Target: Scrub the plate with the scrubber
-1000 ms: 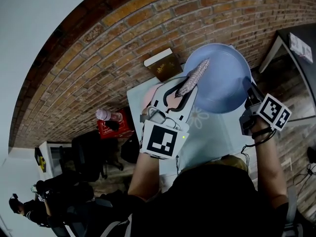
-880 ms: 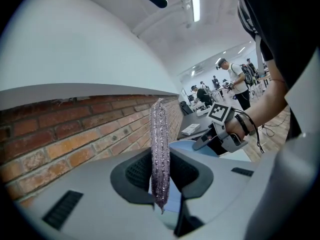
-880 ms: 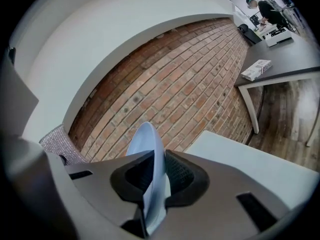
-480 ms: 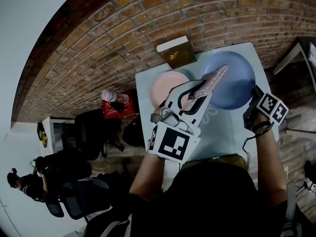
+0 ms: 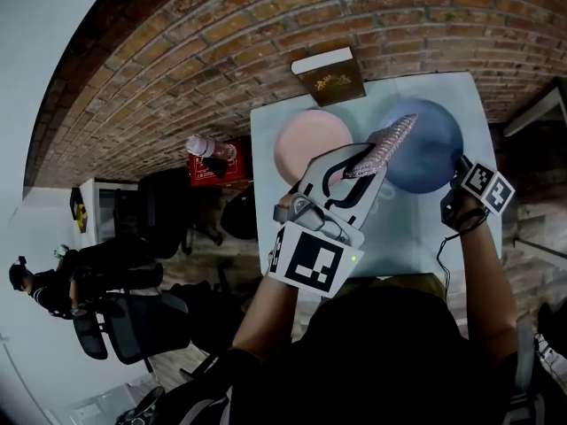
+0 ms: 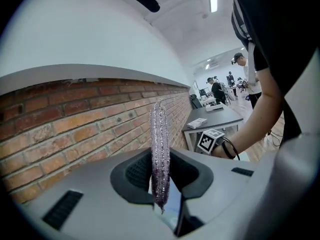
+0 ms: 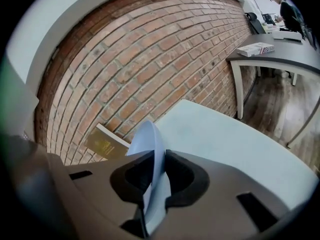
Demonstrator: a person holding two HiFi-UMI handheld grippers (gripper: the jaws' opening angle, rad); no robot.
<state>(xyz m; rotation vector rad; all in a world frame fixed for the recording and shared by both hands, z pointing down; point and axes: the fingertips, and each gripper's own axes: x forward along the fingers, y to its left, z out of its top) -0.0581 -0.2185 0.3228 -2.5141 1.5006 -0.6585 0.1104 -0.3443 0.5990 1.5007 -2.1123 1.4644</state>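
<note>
Head view: right gripper [image 5: 459,168] fingers clamp plate [image 5: 430,159] rim at 3 o'clock, steadying it; left gripper [image 5: 353,170] fingers pinch scrubber [image 5: 387,142], aimed 1 o'clock over plate so I can scrub.

Head camera steeply down on table [image 5: 416,233]; gripper cameras face shared brick wall [image 5: 177,69].

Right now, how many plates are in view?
2. The blue plate is gripped by its rim in the right gripper; the pink plate lies on the table, to its left in the head view. None appears hidden.
</note>
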